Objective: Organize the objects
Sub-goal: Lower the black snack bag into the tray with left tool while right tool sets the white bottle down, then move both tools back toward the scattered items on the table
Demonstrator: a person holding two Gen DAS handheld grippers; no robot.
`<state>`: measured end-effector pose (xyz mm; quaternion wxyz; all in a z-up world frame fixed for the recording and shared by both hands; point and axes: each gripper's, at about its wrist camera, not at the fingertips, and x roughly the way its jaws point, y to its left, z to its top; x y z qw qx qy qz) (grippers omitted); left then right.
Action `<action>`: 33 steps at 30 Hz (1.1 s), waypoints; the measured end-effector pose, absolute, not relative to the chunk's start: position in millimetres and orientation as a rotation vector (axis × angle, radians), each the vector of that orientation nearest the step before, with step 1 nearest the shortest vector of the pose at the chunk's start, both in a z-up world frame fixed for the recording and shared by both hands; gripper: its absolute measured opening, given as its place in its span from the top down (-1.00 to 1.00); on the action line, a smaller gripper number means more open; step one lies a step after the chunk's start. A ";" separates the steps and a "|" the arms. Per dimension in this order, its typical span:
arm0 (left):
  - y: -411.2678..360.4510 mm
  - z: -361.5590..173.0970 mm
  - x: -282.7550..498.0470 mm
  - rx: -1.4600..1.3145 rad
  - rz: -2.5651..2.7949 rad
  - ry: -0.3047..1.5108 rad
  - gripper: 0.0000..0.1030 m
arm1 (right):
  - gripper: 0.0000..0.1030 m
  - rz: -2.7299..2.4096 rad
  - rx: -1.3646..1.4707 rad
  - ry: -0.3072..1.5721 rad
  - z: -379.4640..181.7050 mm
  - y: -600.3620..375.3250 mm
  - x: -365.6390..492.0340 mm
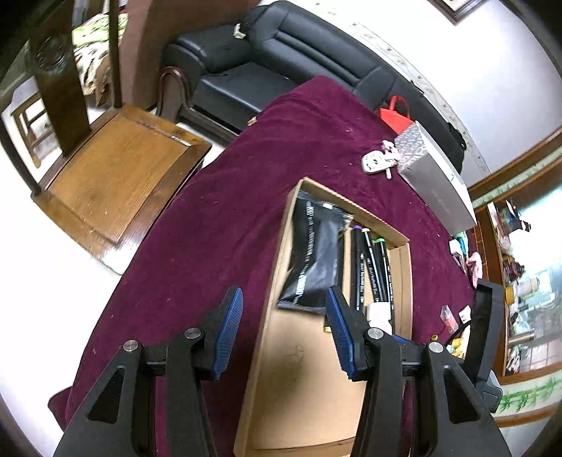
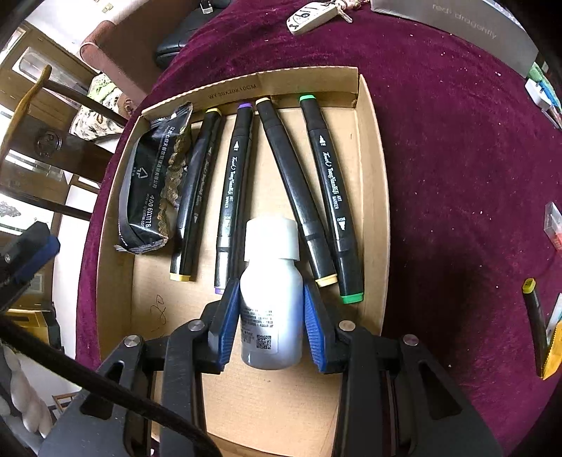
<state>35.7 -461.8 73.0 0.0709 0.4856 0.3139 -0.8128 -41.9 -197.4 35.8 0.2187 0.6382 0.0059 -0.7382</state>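
Bottle (image 2: 271, 298), small, white plastic: held by its body between the blue pads of the right gripper (image 2: 271, 316), jaws pinching it from both sides, low over the near half of the cardboard tray (image 2: 372, 197). Cap pointing toward the markers; whether the base touched the tray floor could not be told.

Left gripper (image 1: 282, 316): jaws spread, nothing between them, hanging above the tray's left wall and the maroon cloth (image 1: 210, 197).

Risks, as judged. Smooth round body could slip or roll once let go, cap-first into the four black markers (image 2: 242, 182) lying just ahead, scattering them. Cap sat close between the purple-tipped marker and the cream-tipped marker (image 2: 291, 182); a push forward would likely nudge both. Set upright, a narrow bottle might topple on the thin card floor. Black foil packet (image 2: 151, 190) at the tray's left stood clear of the bottle.

Appearance. Wide white screw cap, rounded shoulder, pale grey-white body, printed label with fine text and a square code near the base. Strong glare on the shoulder; contents not visible.

Outside the tray: key fob (image 2: 312, 15), grey box (image 2: 467, 28), yellow-capped marker (image 2: 534, 316) on the cloth.
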 end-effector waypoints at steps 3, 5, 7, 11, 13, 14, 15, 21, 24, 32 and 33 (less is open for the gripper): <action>-463.2 72.5 39.4 1.454 -2.444 0.947 0.15 | 0.36 -2.054 1.750 0.034 41.2 -199.6 -38.4; -462.7 72.6 41.0 1.455 -2.447 0.948 0.15 | 0.36 -2.065 1.730 0.057 46.2 -201.3 -35.0; -461.8 73.3 42.2 1.457 -2.455 0.951 0.15 | 0.36 -2.086 1.694 0.097 56.4 -204.5 -29.0; -455.0 75.1 41.5 1.465 -2.485 0.958 0.15 | 0.36 -2.144 1.632 0.191 72.7 -210.3 -18.5; -450.7 74.8 39.6 1.469 -2.495 0.965 0.15 | 0.36 -2.183 1.601 0.235 81.4 -207.6 -12.8; -446.9 74.4 38.1 1.473 -2.500 0.967 0.15 | 0.36 -2.197 1.594 0.250 83.0 -206.8 -10.4; -443.3 74.7 37.7 1.476 -2.505 0.967 0.15 | 0.36 -2.205 1.590 0.258 84.9 -203.2 -9.3; -406.0 87.6 31.0 1.500 -2.554 0.906 0.15 | 0.35 -2.288 1.552 0.318 94.9 -175.9 1.4; -380.6 100.4 30.4 1.495 -2.584 0.865 0.15 | 0.34 -2.311 1.550 0.286 96.8 -154.3 -0.7; -282.1 127.5 26.1 1.519 -2.644 0.756 0.15 | 0.34 -2.337 1.552 0.224 102.7 -71.9 -0.4; -271.8 129.5 25.5 1.525 -2.649 0.750 0.15 | 0.34 -2.339 1.559 0.217 102.3 -60.7 -1.1</action>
